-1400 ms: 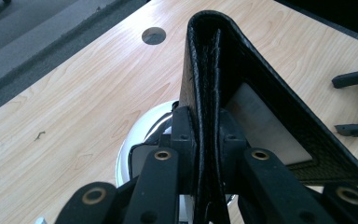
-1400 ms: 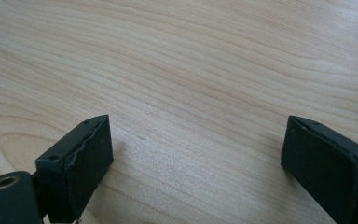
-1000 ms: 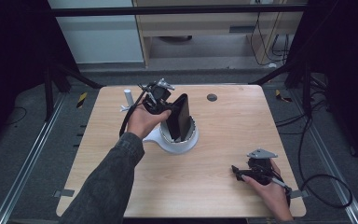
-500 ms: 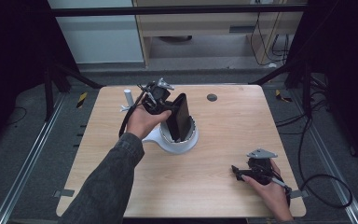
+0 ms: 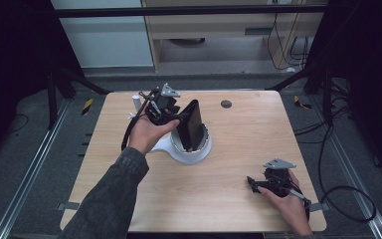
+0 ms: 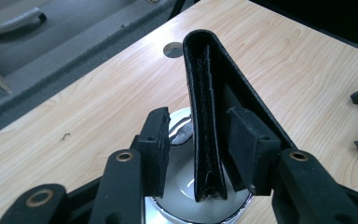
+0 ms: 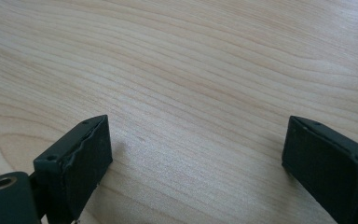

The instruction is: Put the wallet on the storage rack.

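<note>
While one black wallet (image 6: pixel 209 116) is being stood in one white bowl (image 5: pixel 191 152), it is being released between the left gripper's (image 6: pixel 198 140) just-opening fingers; the right gripper's (image 7: pixel 196 154) fingers are being held wide over the surface (image 5: pixel 238 199).

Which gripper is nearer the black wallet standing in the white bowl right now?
Left. The left gripper straddles the black wallet in the white bowl, its jaws just opening with a gap at one pad. The right gripper rests near the table's near right corner, jaws open.
</note>
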{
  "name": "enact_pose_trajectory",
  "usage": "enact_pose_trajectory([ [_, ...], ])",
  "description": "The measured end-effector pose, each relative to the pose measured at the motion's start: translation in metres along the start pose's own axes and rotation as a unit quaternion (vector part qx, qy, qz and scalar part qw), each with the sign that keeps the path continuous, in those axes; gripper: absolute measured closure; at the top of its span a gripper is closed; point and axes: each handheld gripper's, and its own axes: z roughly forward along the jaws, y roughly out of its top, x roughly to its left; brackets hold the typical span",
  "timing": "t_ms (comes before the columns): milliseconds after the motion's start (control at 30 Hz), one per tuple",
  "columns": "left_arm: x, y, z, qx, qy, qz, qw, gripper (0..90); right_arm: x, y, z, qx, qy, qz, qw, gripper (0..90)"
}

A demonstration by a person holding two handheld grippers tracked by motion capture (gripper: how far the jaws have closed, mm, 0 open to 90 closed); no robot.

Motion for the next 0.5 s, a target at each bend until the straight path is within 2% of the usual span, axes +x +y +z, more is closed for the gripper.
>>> enact_pose_trajectory([
  [267,-0.009,-0.003,-0.017,-0.021,0.007,0.023,0.9995,51.8,0.000,0.000,0.000,0.000,-0.002,0.001,1.0000,8.2],
  [400,-0.010,-0.007,-0.023,-0.029,0.007,0.024,0.9993,50.6,0.000,0.000,0.000,0.000,-0.002,0.001,1.0000,8.2],
  [500,-0.013,-0.009,-0.025,-0.029,0.009,0.032,0.9990,49.4,0.000,0.000,0.000,0.000,-0.002,-0.001,1.0000,8.2],
])
